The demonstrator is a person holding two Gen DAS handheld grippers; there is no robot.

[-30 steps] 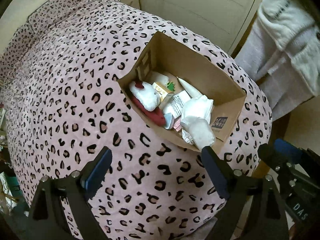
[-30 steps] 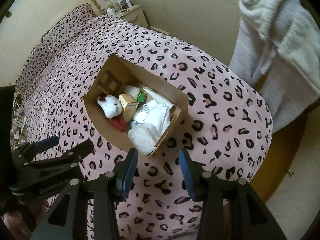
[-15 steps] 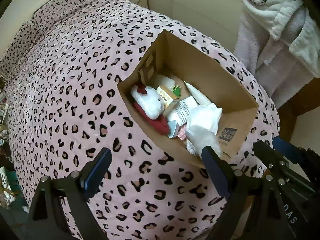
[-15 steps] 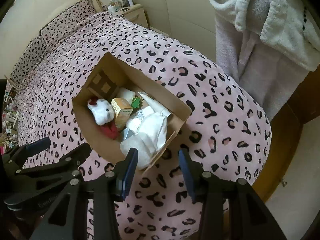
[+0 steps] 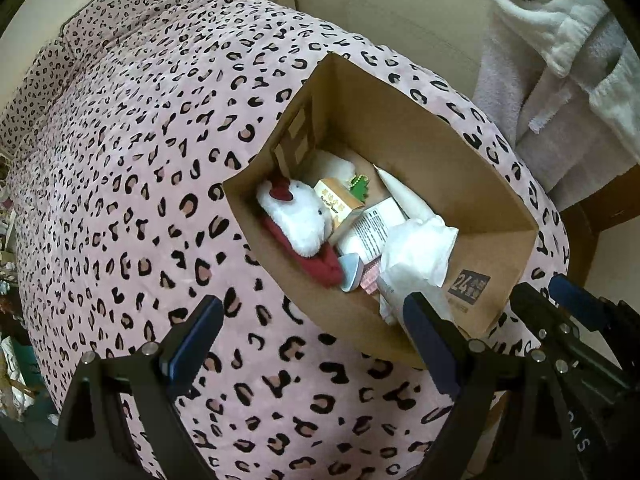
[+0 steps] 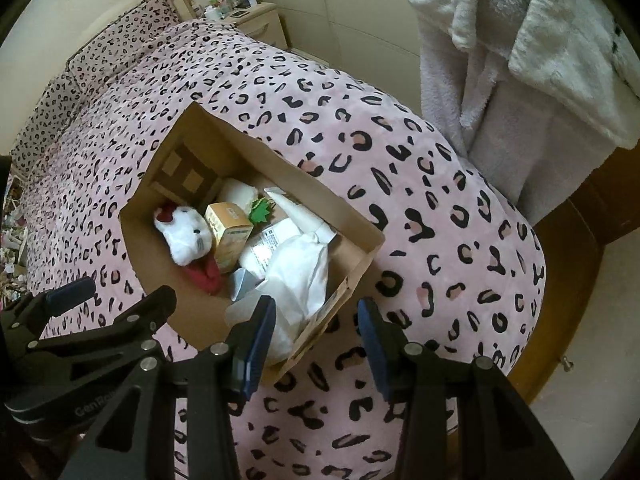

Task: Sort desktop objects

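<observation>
Nearest, the left gripper (image 5: 312, 340) and right gripper (image 6: 316, 332) are hovering above the leopard-print bed (image 5: 120, 200), jaws spread and holding nothing. Just beyond them the cardboard box (image 6: 168, 264) is sitting on the bed, holding a white crumpled bag (image 6: 298, 276), a white plush toy (image 6: 186, 236), a small yellow carton (image 6: 230, 236) and a green tag (image 6: 260, 212). Whether these are waiting to come out or are already sorted in, the scene is not settling. Any reach into the box should be coming straight down past the near wall, one item at a time.
</observation>
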